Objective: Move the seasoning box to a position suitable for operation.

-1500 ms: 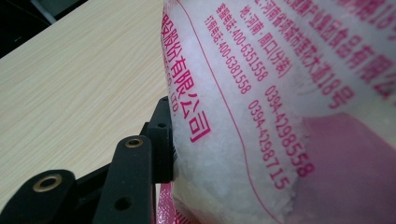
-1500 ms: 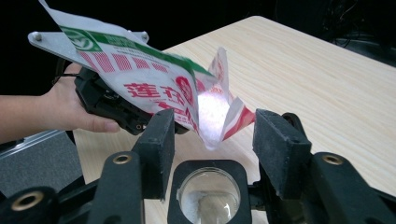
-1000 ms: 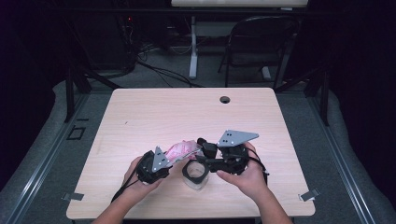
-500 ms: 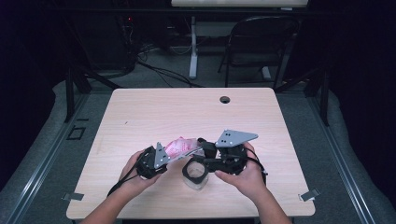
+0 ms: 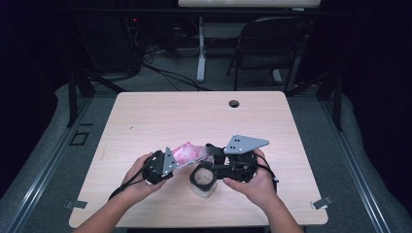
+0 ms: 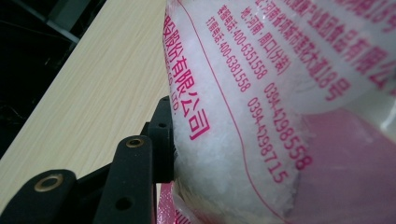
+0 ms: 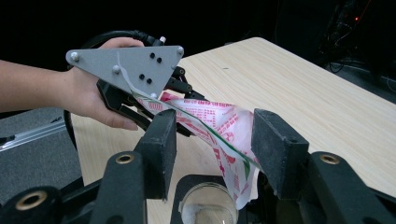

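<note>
On the table, the bag lies between both tools, above the jar.

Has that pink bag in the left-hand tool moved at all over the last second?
Hardly. Against the table's round hole, the pink bag sits in nearly the same spot, tilted over the glass jar, and the left gripper has barely shifted.

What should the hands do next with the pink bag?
Probably tip the bag a little steeper. The left gripper grips its full end, its open corner hangs between the right gripper's open jaws, just above the glass jar, ready to pour.
</note>
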